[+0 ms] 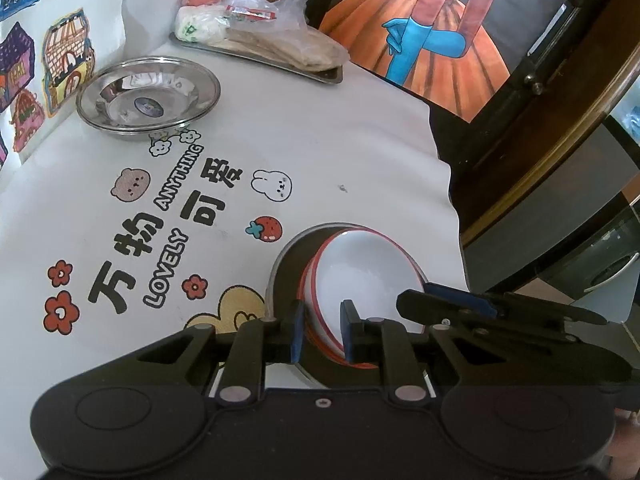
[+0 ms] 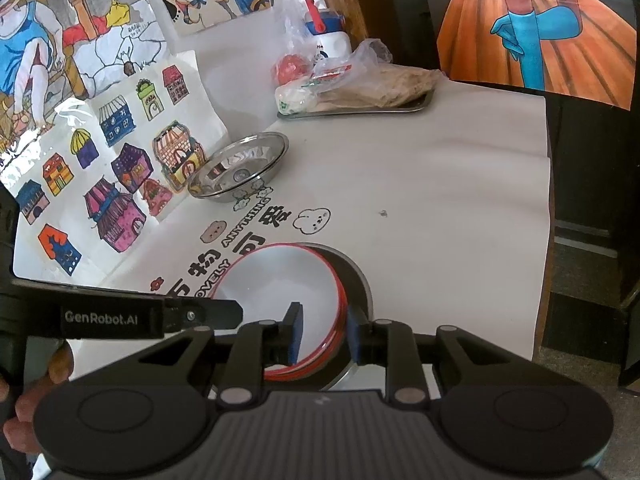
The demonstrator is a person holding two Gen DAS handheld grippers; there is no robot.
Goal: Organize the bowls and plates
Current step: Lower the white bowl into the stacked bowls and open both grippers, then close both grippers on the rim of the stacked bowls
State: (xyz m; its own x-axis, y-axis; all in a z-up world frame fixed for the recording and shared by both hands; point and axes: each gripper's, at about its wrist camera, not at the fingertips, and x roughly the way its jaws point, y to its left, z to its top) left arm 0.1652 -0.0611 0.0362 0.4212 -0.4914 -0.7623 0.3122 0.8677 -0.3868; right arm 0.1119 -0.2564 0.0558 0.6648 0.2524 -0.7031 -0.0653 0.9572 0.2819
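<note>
A stack of white bowls with red rims [image 1: 360, 272] [image 2: 280, 284] rests inside a shiny steel plate [image 1: 280, 268] [image 2: 360, 276] on the white printed tablecloth near the front. My left gripper [image 1: 323, 334] is shut on the stack's left rim, one pad inside and one outside. My right gripper [image 2: 325, 334] is shut on the opposite rim in the same way. Each view shows the other gripper's fingers [image 1: 444, 304] [image 2: 208, 314] from the side. A second steel dish [image 1: 148, 96] [image 2: 240, 168] stands empty at the back left by the wall.
A steel tray [image 1: 320, 74] [image 2: 400, 109] with bagged food and a white bottle sits at the back. Children's drawings [image 2: 120, 184] lean against the wall on the left. The table's right edge [image 2: 544, 240] drops to dark furniture. A hand [image 2: 24, 412] shows at the lower left.
</note>
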